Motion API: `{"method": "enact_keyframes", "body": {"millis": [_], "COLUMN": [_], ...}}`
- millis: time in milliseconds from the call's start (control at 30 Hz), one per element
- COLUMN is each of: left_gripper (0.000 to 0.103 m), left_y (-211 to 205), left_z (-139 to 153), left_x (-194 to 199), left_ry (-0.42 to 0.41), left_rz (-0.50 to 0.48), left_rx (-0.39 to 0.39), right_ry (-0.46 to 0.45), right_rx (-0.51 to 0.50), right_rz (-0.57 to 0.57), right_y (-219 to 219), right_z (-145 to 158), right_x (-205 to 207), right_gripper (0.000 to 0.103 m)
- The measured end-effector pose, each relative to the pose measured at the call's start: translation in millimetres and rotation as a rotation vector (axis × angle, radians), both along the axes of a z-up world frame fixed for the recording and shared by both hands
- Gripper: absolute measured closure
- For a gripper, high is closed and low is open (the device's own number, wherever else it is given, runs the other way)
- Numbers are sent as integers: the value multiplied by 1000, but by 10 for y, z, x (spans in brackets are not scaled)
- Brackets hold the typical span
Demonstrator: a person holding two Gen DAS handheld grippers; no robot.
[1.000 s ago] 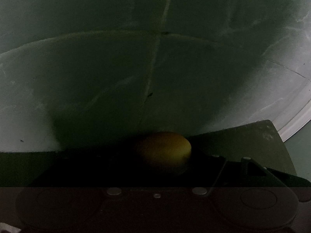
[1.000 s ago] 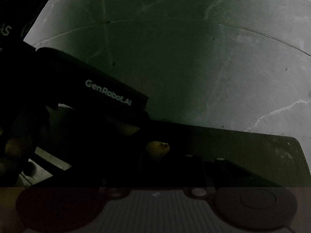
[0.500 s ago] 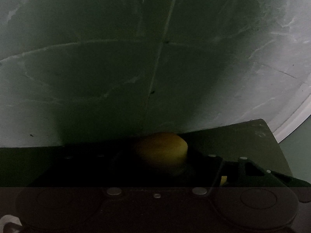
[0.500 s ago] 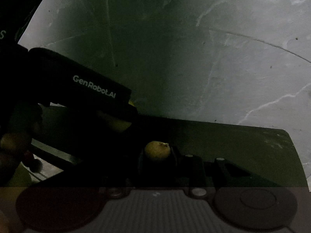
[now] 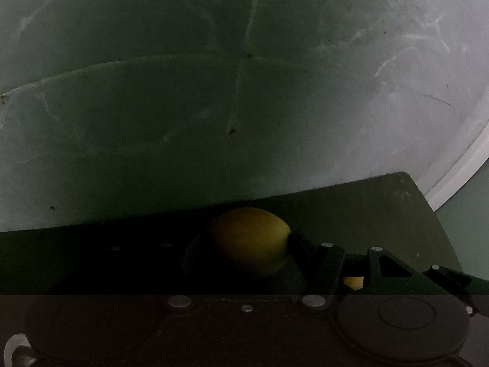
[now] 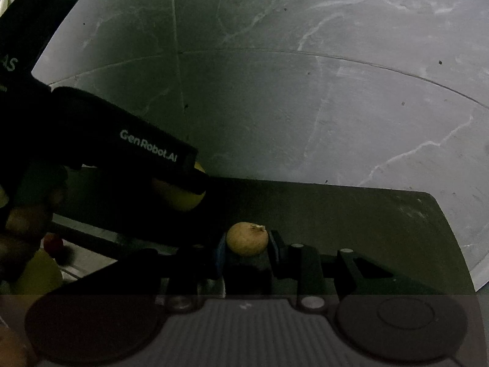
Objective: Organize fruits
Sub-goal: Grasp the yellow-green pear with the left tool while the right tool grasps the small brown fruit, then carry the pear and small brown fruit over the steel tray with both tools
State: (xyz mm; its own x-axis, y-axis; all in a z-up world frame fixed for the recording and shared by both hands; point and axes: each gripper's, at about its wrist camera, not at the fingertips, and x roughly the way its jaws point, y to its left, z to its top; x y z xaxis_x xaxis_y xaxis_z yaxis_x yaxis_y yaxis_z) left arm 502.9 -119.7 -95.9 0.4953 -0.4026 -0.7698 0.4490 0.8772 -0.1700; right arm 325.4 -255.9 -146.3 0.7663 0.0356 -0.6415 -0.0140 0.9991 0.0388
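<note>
Compared with a second ago, little is changed in the left wrist view: the yellow fruit [image 5: 249,240] is still squeezed between the left tongs [image 5: 244,244], and the marble floor [image 5: 183,107] behind is only shifted a bit. A small yellow patch [image 5: 353,282] is now seen through a gap in the tong frame on the right; what it is cannot be told. In the right wrist view, the small tan fruit [image 6: 247,238] is still pinched by the right tongs [image 6: 246,244], and it is seen more clearly than before. The left tongs [image 6: 183,189] are seen there too, now a bit lower and farther right, with the yellow fruit [image 6: 186,197] held at their tip.

Two held fruits are counted, one in each pair of tongs. Both are held up over a dark flat board [image 6: 351,214], and the pale floor with thin white lines is seen beyond it.

At the lower left edge of the right wrist view, a small red round thing [image 6: 52,242] and a yellow-green rounded shape [image 6: 39,273] are half seen. They are dark and blurred, so they cannot be named. Part of a hand [image 6: 21,229] is seen there too, mostly in shadow. Much of the yellow fruit is hidden by the black tong body with white letters.
</note>
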Motion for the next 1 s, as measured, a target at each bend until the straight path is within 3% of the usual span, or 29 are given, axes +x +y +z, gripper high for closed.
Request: {"method": "enact_keyframes", "body": {"millis": [267,700,1000], "left_gripper": [40,49,48], "left_y": [-81,87,120], "left_z": [-31,7,-12], "left_x": [63,-36,-16], "left_ry": [-12,-36,-11], "left_rz": [-41,-65,-72], "left_rx": [16,-9,-7], "right_ry": [9,5,8], "right_rx": [-2,-7,-3], "right_rz": [-16,-35,-47], "right_y": [28,75,121], "right_z": [14,-3,-5], "right_x": [44,73,30], "right_gripper": [70,70,70]}}
